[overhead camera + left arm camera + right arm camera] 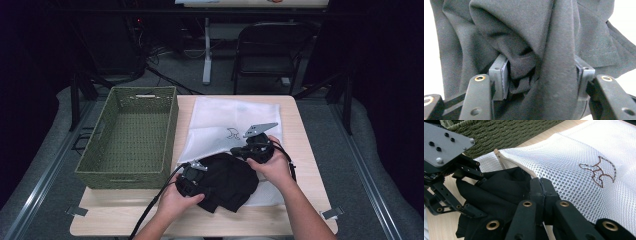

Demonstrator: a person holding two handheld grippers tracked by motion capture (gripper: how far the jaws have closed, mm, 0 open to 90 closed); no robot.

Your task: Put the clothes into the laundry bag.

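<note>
A black garment [225, 182] lies bunched at the near middle of the table, partly on a white mesh bag [225, 120] with a small embroidered mark. My left gripper [192, 175] is at the garment's left side; its jaws stand wide apart in the left gripper view, open [540, 75], with folds of the black cloth [524, 30] bunched between the pads. My right gripper [245, 150] is shut [541, 185] on the zippered edge of the mesh bag [574, 157], holding it up over the garment [499, 190]. The left gripper [480, 196] shows there too.
A green woven basket [145, 91] stands at the table's left, with nothing visible inside. The wooden table [300, 150] has bare strips at the right and front. A black folding chair [270, 50] and cables are on the floor behind.
</note>
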